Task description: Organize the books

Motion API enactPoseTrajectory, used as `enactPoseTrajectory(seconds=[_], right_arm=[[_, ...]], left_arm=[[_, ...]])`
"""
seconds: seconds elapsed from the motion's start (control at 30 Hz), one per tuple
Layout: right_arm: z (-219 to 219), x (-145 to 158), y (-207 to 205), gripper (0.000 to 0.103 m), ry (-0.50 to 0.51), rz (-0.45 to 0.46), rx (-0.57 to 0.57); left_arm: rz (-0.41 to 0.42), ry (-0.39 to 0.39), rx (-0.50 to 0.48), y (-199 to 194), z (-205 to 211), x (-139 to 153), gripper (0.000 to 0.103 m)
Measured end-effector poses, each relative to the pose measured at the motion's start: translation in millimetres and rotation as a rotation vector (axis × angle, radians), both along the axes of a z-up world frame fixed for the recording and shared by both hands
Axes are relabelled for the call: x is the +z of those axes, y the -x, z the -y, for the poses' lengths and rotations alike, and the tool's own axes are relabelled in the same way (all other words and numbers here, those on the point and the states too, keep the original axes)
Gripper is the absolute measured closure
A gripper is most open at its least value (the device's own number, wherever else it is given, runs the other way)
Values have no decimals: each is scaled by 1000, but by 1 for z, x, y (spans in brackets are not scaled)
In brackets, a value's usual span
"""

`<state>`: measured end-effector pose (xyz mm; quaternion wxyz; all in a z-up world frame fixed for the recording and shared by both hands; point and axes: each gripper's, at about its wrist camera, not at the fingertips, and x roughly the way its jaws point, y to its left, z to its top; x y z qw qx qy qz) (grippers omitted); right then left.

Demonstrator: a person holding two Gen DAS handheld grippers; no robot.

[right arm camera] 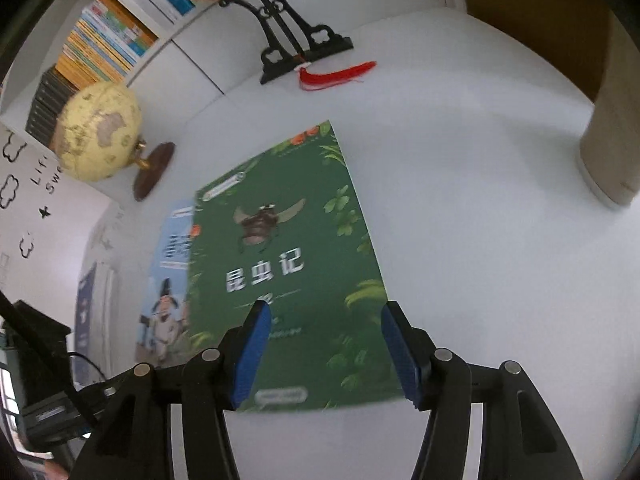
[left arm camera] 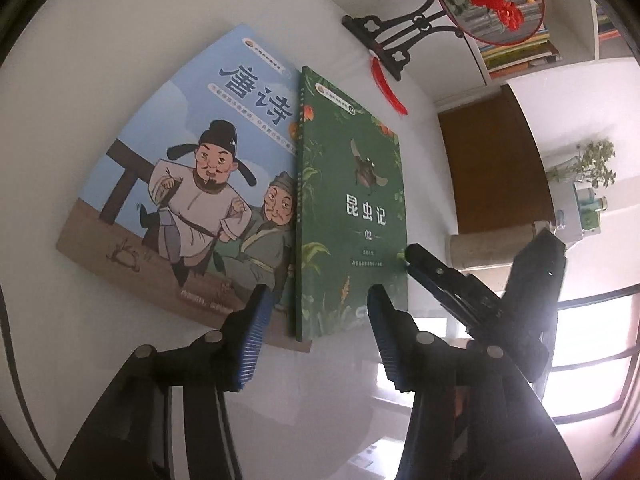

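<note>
A green book (left arm camera: 352,208) with a beetle on its cover lies flat on the white table (left arm camera: 100,80), overlapping the right part of a blue book (left arm camera: 180,184) with cartoon figures. My left gripper (left arm camera: 320,320) hovers open over the green book's near edge, its blue pads apart and touching nothing. The right gripper (left arm camera: 480,248) shows at the green book's right side. In the right wrist view the green book (right arm camera: 288,264) fills the middle, with the blue book (right arm camera: 168,280) peeking out on its left. My right gripper (right arm camera: 326,320) stands open above the cover, holding nothing.
A round embroidered fan on a black stand (right arm camera: 304,48) with a red tassel (right arm camera: 340,74) sits beyond the books. A cream globe (right arm camera: 100,132) stands to the left, before a filled bookshelf (right arm camera: 100,48). A beige post (right arm camera: 612,140) rises at the right.
</note>
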<state>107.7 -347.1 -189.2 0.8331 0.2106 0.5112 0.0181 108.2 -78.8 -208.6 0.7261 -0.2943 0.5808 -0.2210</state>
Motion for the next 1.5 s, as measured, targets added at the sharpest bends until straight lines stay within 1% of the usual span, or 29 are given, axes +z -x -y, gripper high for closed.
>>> enactPoseTrajectory(seconds=[0.03,0.13,0.27,0.4,0.47,0.57,0.63,0.7,0.77,0.8,0.83,0.9,0.97,1.07,1.13,1.17,1.23,1.3,1.33,1.4,1.43,1.47,1.5], right_arm=[[0,-4,-4,46,-2,-9,0],[-2,-5,-12,46,27,5,11],[-11,-3,-26,46,81,-1,69],[-25,-5,-35,46,-10,-10,143],[-40,-6,-35,46,-13,-11,182],[-62,-5,-32,47,0,-10,232],[-62,2,-28,47,2,12,222],[-43,7,-28,47,40,25,155],[-21,1,-35,47,53,-11,105],[-12,-2,-37,47,39,-23,86],[-3,-4,-38,46,24,-25,67],[5,-5,-36,46,52,-17,49],[8,-8,-36,46,45,-26,50],[5,-10,-38,46,10,-28,67],[3,-9,-40,46,34,-32,81],[1,-9,-40,46,27,-33,93],[-1,-10,-39,46,-33,-36,110],[-7,-11,-35,45,-69,-40,127],[-13,-11,-33,45,-63,-41,138],[-25,-10,-29,45,-12,-34,157],[-31,-11,-27,45,-8,-34,171],[-35,-11,-25,45,-24,-36,182],[-39,-12,-22,45,-40,-39,195]], left_arm=[[0,-1,2,-1,0,0,55],[0,1,18,-3,-4,-1,47],[2,-7,19,-8,-3,-6,46],[-6,14,16,-9,-5,-12,46],[-7,22,5,-7,-7,-13,46],[-11,-6,28,-3,-16,-10,46],[-10,-11,24,-2,-20,-9,46],[-16,-6,27,-1,-20,-10,46],[-20,6,27,-1,-18,-11,46],[-21,6,26,-1,-15,-11,46],[-21,8,29,0,-13,-11,46],[-24,15,28,-1,-9,-11,44],[-22,15,27,-2,-6,-10,40],[-25,23,31,-5,-4,-11,40],[-23,29,35,-5,-4,-12,40],[-21,30,36,-4,-3,-12,40],[-14,32,36,-4,-3,-13,40],[6,15,49,-2,-4,-11,38],[13,4,52,-1,-5,-10,38],[26,-39,61,3,-9,-6,38],[33,-59,65,6,-13,-4,38],[58,-6,45,13,-18,2,47],[41,87,8,17,-20,3,51]])
